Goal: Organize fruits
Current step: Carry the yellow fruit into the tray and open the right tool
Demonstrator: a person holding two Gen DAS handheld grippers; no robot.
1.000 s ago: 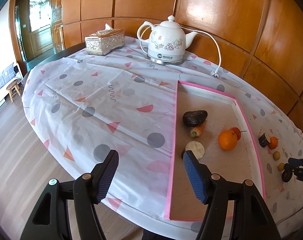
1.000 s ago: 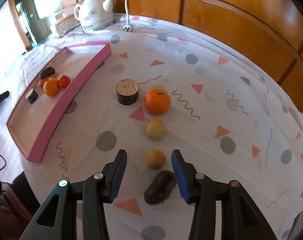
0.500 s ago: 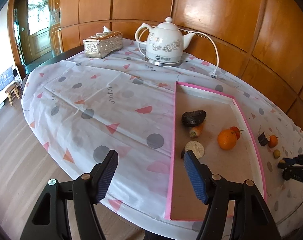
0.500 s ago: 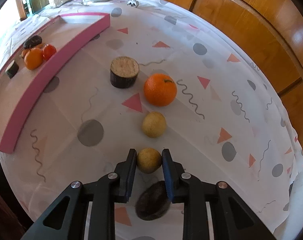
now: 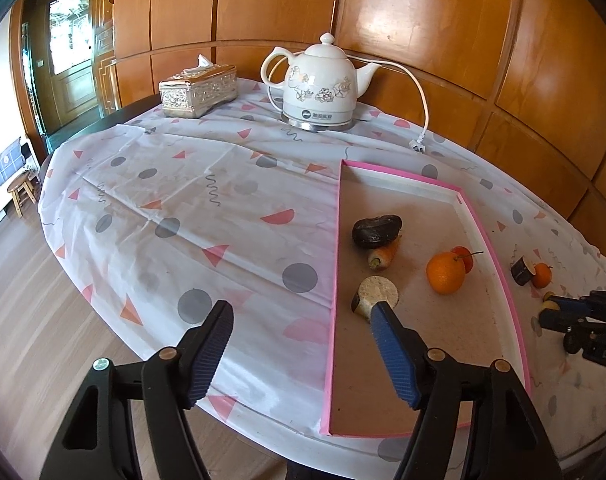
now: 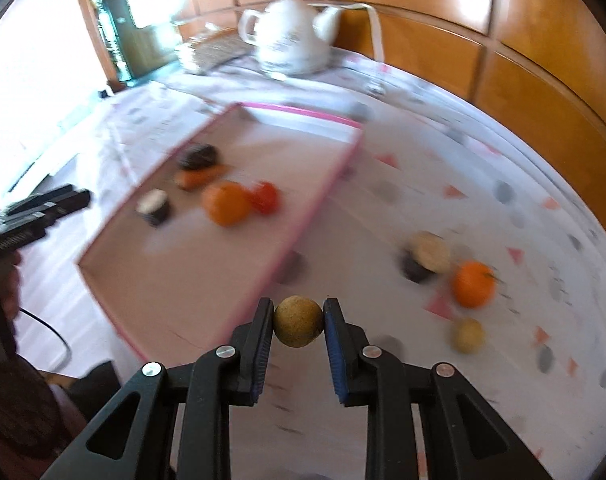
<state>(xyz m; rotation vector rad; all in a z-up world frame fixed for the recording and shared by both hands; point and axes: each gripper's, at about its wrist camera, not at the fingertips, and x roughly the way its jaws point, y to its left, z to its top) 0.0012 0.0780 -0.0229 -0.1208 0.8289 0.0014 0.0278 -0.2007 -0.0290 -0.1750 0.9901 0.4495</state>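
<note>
My right gripper (image 6: pixel 298 322) is shut on a small tan round fruit (image 6: pixel 297 321) and holds it above the near right edge of the pink-rimmed tray (image 6: pixel 323 200). The tray (image 5: pixel 335 264) holds a dark avocado (image 5: pixel 376 231), a carrot piece (image 5: pixel 383 257), an orange (image 5: pixel 445 273), a red fruit (image 5: pixel 463 256) and a cut dark-skinned slice (image 5: pixel 375 295). On the cloth right of the tray lie another cut slice (image 6: pixel 425 260), an orange (image 6: pixel 473 284) and a second tan fruit (image 6: pixel 467 335). My left gripper (image 5: pixel 301 338) is open and empty over the tray's near left edge.
A white kettle (image 5: pixel 319 86) with its cord and a silver tissue box (image 5: pixel 199 90) stand at the back of the table. The patterned cloth (image 5: pixel 183 200) covers the round table; wood panelling lies behind it. The floor drops away at the left.
My right gripper closed on the tan fruit, lifted it off the cloth and swung left toward the tray. The right wrist view is motion-blurred. My left gripper barely moved.
</note>
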